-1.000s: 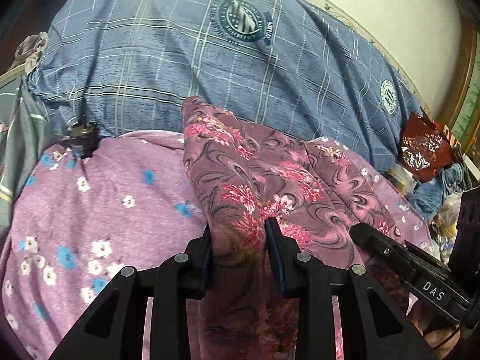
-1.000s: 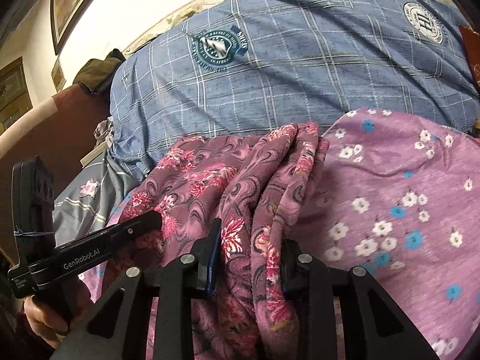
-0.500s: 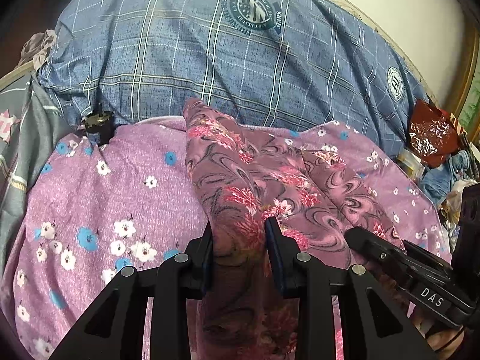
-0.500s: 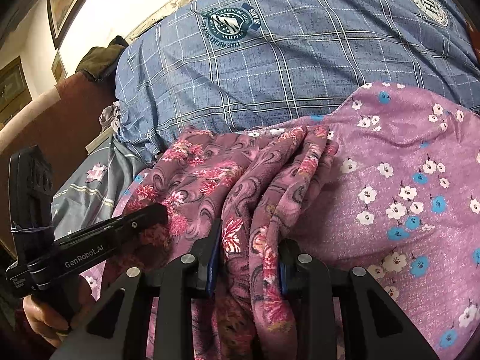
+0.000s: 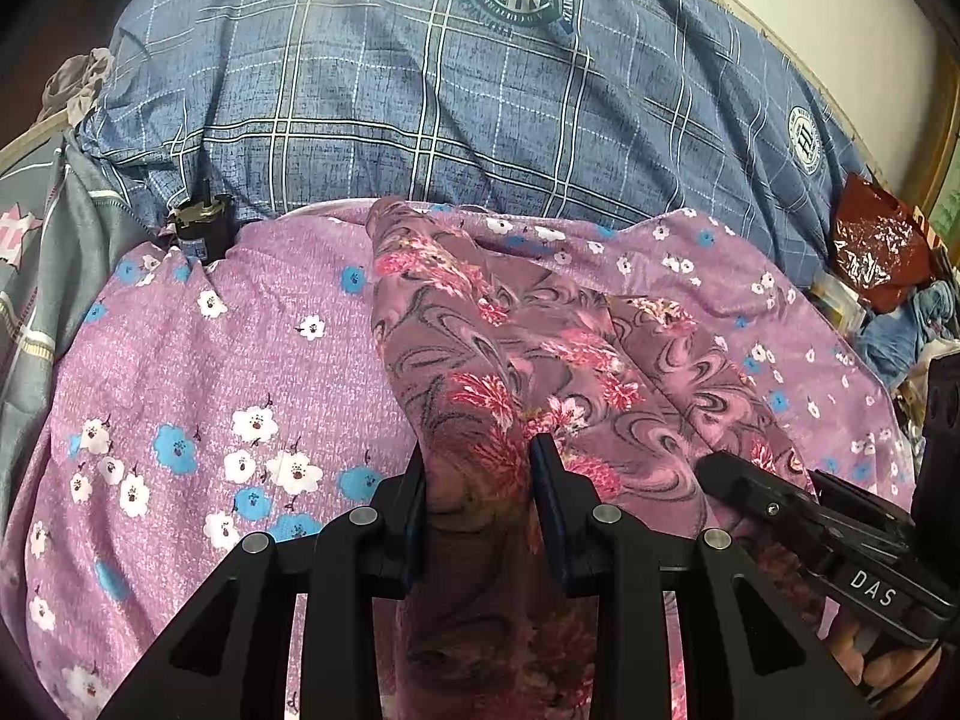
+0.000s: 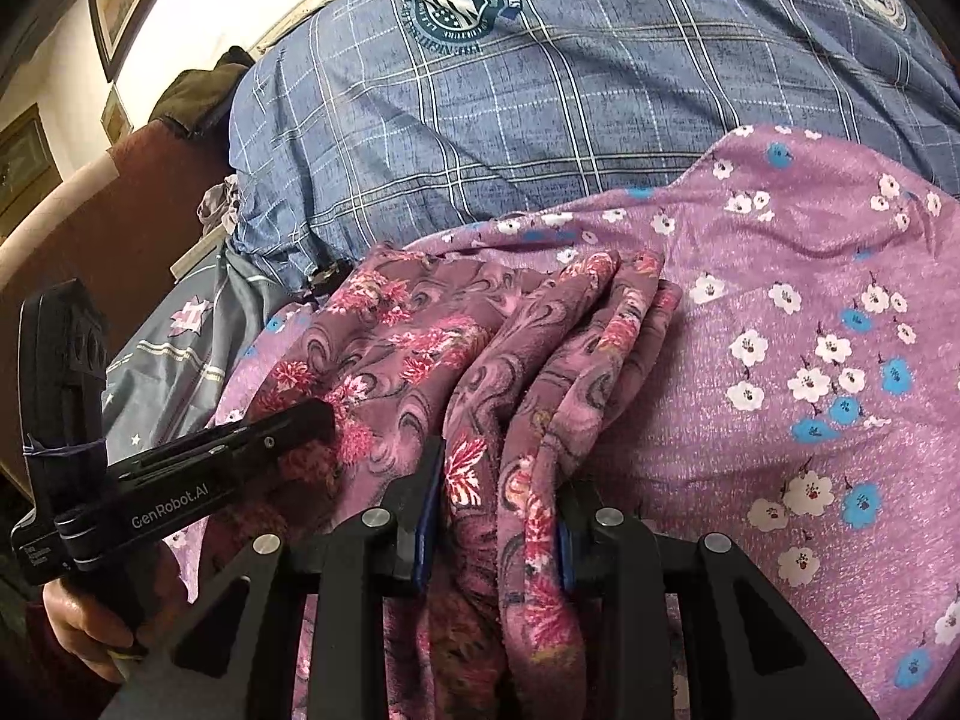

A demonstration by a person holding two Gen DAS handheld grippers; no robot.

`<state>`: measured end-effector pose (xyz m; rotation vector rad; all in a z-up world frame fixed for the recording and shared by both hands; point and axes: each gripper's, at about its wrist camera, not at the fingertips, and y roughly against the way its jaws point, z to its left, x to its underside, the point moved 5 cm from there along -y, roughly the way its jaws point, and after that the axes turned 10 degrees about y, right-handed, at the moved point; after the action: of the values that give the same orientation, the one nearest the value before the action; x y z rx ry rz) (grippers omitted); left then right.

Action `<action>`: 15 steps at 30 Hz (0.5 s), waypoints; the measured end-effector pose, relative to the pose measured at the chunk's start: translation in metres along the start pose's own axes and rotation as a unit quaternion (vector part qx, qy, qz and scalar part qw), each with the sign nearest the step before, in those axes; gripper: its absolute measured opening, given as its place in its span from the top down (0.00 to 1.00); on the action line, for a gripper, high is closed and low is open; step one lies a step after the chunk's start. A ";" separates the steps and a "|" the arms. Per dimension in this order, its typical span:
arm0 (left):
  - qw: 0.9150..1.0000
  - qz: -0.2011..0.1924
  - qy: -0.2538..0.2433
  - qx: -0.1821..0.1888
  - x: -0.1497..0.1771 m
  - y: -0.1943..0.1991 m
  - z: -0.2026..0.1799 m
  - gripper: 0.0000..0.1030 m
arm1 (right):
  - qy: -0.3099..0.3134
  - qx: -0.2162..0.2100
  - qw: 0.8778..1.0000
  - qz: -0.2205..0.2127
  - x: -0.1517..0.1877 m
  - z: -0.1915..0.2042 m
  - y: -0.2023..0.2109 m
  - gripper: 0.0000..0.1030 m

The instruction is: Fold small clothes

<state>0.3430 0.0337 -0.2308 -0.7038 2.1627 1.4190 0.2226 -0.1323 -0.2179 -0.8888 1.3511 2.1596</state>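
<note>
Gripping bunched floral garment [image 5: 510,372] in both tools, left [image 5: 477,468] and right [image 6: 501,480], over purple sheet [image 5: 240,360].

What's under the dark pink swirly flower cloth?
The dark pink swirly-flowered cloth lies on a lilac sheet with white and blue blossoms. That sheet shows all around it; the part directly beneath, and anything under the sheet, is covered.

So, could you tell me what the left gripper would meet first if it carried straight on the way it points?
Probably the maroon floral garment it already clamps, bunched ahead of the left gripper on the purple flowered cloth; depth is uncertain.
</note>
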 end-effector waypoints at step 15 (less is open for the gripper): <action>0.999 0.031 0.015 -0.023 0.006 -0.027 0.011 0.69 | -0.003 0.003 1.000 0.022 0.011 -0.013 -0.012 0.71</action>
<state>0.3569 0.0333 -0.2571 -0.6854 2.1992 1.5021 0.2264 -0.1384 -0.2371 -0.8566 1.3853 2.1878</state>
